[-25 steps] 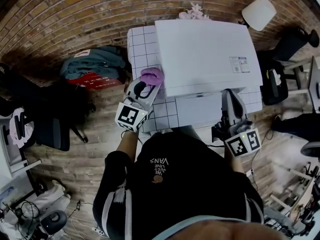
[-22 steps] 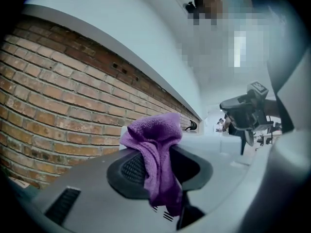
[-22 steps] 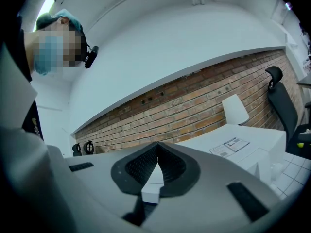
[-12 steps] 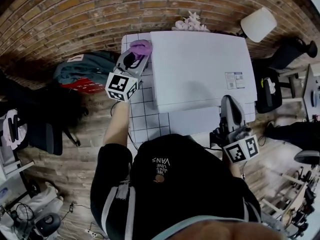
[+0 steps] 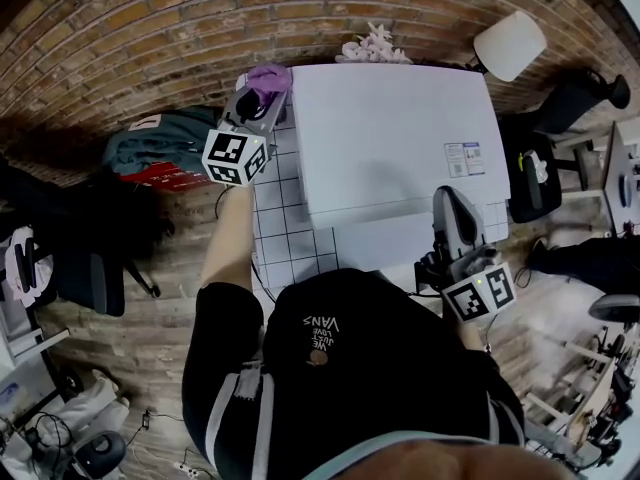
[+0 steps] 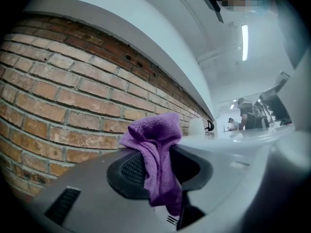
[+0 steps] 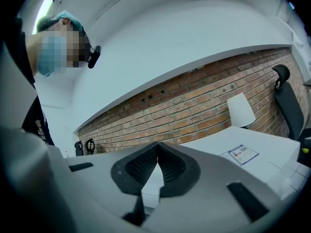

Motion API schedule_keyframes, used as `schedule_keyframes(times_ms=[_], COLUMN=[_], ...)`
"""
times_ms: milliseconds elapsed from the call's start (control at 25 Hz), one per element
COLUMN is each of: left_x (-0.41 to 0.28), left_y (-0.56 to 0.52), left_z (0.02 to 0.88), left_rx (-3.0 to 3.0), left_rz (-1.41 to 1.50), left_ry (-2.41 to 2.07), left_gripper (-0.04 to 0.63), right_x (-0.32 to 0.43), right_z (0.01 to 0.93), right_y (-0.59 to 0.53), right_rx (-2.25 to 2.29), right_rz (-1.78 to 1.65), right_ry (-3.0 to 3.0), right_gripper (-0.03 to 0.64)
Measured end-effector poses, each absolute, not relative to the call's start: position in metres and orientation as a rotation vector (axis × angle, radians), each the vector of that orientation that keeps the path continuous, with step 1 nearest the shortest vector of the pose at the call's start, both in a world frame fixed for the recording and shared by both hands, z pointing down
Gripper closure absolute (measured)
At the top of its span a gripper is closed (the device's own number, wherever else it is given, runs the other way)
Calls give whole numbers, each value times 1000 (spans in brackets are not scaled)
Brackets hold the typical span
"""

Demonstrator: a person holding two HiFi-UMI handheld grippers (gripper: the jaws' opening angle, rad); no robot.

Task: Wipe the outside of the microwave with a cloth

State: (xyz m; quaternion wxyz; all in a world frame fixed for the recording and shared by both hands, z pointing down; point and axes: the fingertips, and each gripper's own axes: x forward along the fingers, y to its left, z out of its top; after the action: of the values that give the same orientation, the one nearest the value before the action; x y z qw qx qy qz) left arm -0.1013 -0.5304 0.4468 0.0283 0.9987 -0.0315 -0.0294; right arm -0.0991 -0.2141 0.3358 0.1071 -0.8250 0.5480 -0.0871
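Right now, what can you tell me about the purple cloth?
The cloth is purple, soft and fuzzy, like a small towel. It is bunched and folded, with a rounded top poking up and a tail hanging down. The left gripper pinches it between its fingers. It sits by the back left corner of the white microwave, close to the brick wall. Whether it touches the microwave cannot be told.

Black printed top [image 5: 370, 378], grey right gripper [image 5: 446, 198]
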Motion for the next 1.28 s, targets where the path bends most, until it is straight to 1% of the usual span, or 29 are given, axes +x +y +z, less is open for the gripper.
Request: schedule_keyframes(times_ms=[240, 520, 760, 1000, 1280], left_x=[-146, -210, -248, -248, -226], left_y=[-492, -425, -381, -360, -386], left_z=[452, 480, 506, 520, 526], left_rx=[3064, 3025, 2954, 2918, 2903], left_rz=[-125, -131, -99, -89, -99], left_ry=[-73, -36, -16, 18, -8], left_gripper=[466, 466, 466, 466, 466], right_x=[-120, -154, -179, -188, -173], right_z=[335, 339, 347, 346, 340], right_y=[-217, -222, -235, -250, -259], right_rx=[-2390, -2346, -2297, -2273, -2287], right_rz=[-241, -258, -298, -303, -301], right_ry=[1652, 1706, 1764, 1826, 1838], right_gripper=[617, 617, 617, 617, 617])
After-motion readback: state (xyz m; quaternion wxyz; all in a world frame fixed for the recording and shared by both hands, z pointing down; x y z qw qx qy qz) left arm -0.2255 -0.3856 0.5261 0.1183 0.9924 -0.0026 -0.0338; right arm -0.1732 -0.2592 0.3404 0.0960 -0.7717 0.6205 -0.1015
